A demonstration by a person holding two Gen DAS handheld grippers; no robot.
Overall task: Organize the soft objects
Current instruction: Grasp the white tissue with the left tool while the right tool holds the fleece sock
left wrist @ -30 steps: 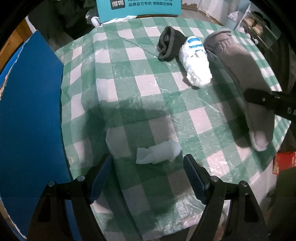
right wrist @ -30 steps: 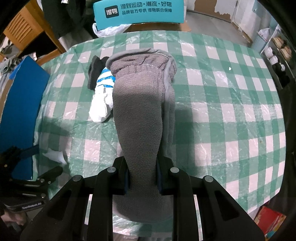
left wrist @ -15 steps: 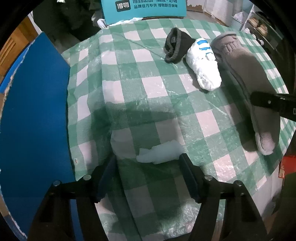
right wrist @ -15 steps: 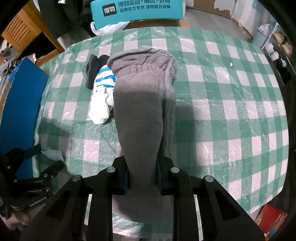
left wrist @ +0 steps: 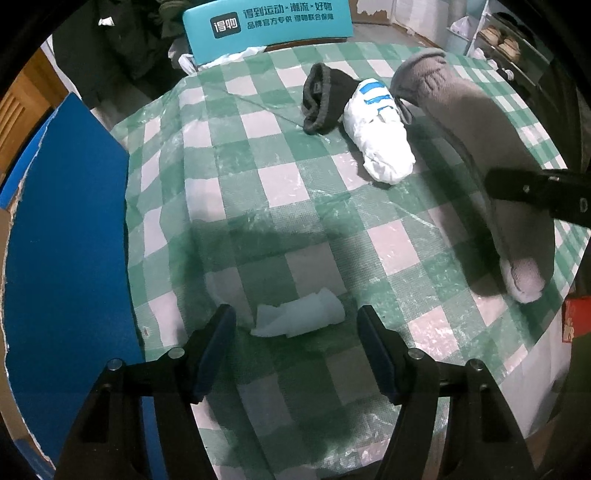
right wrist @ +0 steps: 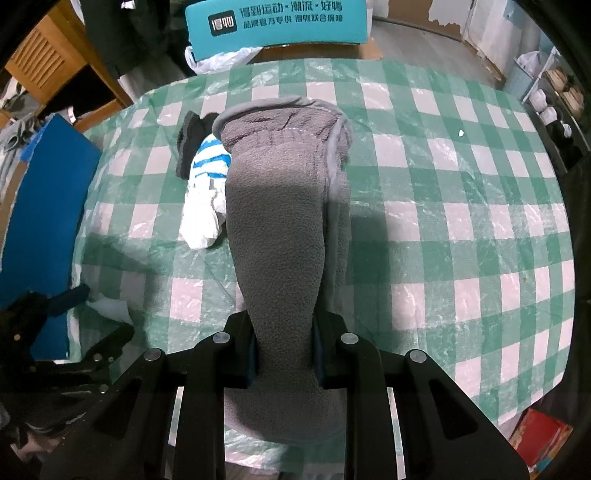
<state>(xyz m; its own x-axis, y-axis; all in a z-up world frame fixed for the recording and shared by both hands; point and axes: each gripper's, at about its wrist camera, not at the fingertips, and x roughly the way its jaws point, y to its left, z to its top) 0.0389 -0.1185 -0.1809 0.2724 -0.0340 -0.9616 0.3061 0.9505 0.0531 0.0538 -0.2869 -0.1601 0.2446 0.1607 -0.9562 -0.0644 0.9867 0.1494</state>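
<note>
A long grey fleece sock [right wrist: 280,229] lies stretched over the green-checked tablecloth [right wrist: 461,229]. My right gripper [right wrist: 284,354] is shut on the sock near its toe; the sock also shows in the left wrist view [left wrist: 480,147]. A white sock with blue stripes [left wrist: 380,136] and a black sock [left wrist: 321,99] lie beside the grey sock's cuff. A small crumpled white tissue [left wrist: 299,317] lies near the table's front edge. My left gripper [left wrist: 295,336] is open, with the tissue between its fingers, not touching it.
A blue board [left wrist: 62,258] stands along the table's left side. A teal chair back with printed text [left wrist: 269,22] is behind the table. A red box [right wrist: 539,439] lies on the floor at the right. Shelves [right wrist: 554,92] stand at the far right.
My left gripper has moved forward, so the tissue now sits between its open fingers. My right gripper still holds the grey sock, with little movement.
</note>
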